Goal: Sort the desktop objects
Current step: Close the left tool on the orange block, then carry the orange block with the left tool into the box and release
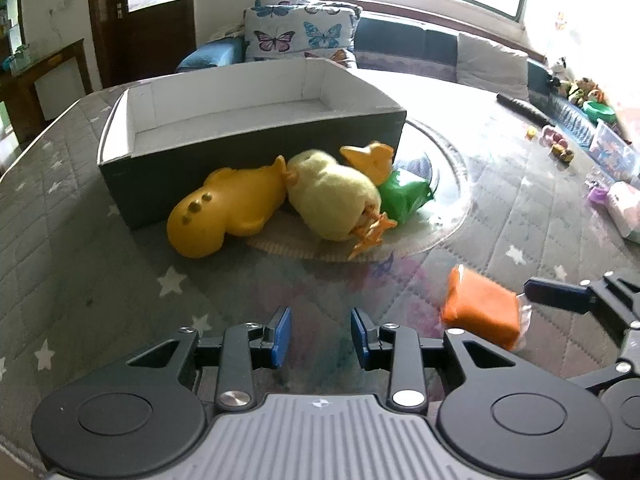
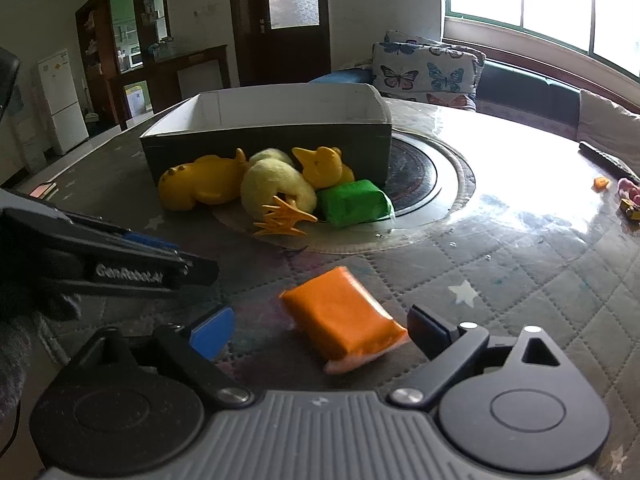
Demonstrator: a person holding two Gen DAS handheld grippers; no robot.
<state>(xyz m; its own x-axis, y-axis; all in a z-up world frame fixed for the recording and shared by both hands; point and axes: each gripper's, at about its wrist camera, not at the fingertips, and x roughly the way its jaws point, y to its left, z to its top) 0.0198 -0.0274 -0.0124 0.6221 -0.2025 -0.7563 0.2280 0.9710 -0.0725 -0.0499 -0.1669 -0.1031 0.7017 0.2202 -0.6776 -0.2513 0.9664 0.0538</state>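
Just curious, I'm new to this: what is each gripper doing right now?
Left gripper: open, holding nothing.
Right gripper: open wide around the orange packet, not gripping it.

An orange wrapped block (image 2: 342,318) lies flat on the quilted table, well apart from the open dark box (image 2: 264,140), against whose near wall huddle two yellow toys (image 2: 200,186), a pale plush duck (image 2: 276,190) and a green packet (image 2: 354,202).

Both low, close, facing box (image 1: 256,136)
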